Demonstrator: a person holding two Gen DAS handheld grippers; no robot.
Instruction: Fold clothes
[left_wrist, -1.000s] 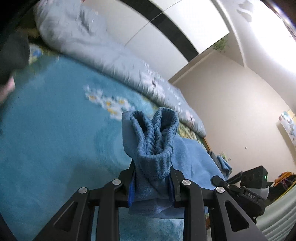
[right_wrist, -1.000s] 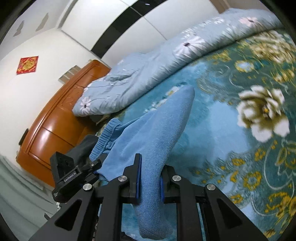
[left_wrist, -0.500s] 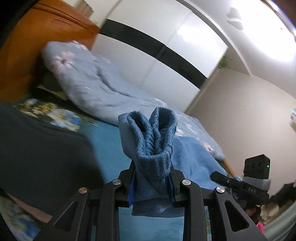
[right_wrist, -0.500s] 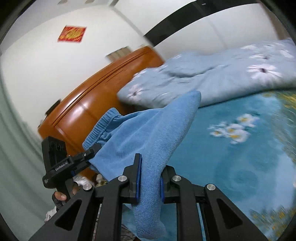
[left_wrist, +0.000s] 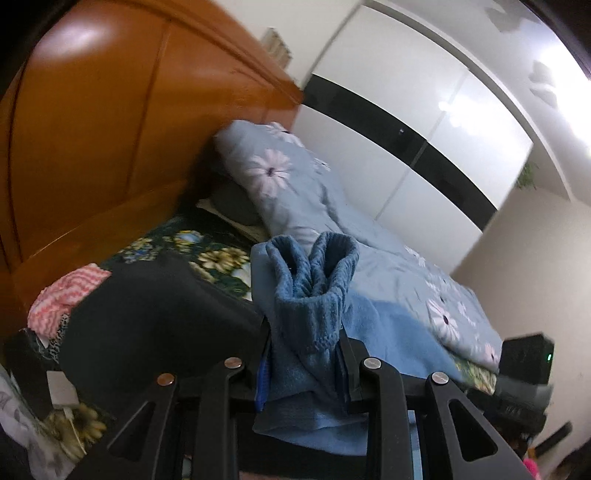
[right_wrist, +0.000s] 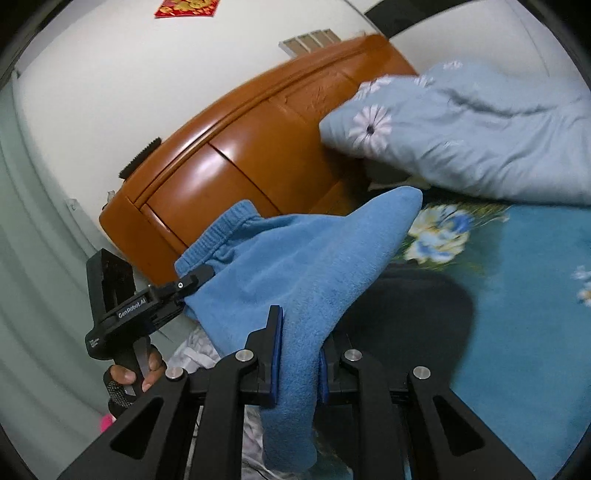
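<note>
**Blue garment held up between both grippers above the bed**

The left gripper (left_wrist: 303, 354) has its jaws pinched on the ribbed, darker-blue band of a blue fleece garment (left_wrist: 391, 332); the band bunches up in two folds above the pads, and a flap hangs below them. The right gripper (right_wrist: 297, 354) clamps another part of the same garment, its jaws pressed onto a fold of the lighter fleece, with one tail drooping under the pads and a pointed end sticking forward. In the right wrist view the cloth spans across to the left gripper, whose handle is held by a hand (right_wrist: 129, 373) at lower left.

The garment hangs off the bed, stretched between the two grippers. Beneath it lies a dark garment (left_wrist: 147, 314) on the teal floral bedspread (right_wrist: 535, 332). A pink-and-white patterned cloth (left_wrist: 62, 295) sits just beside the dark garment. A light-blue flowered quilt (right_wrist: 480, 136) is heaped against the orange wooden headboard (left_wrist: 110, 129), with a white wardrobe (left_wrist: 406, 110) behind.
</note>
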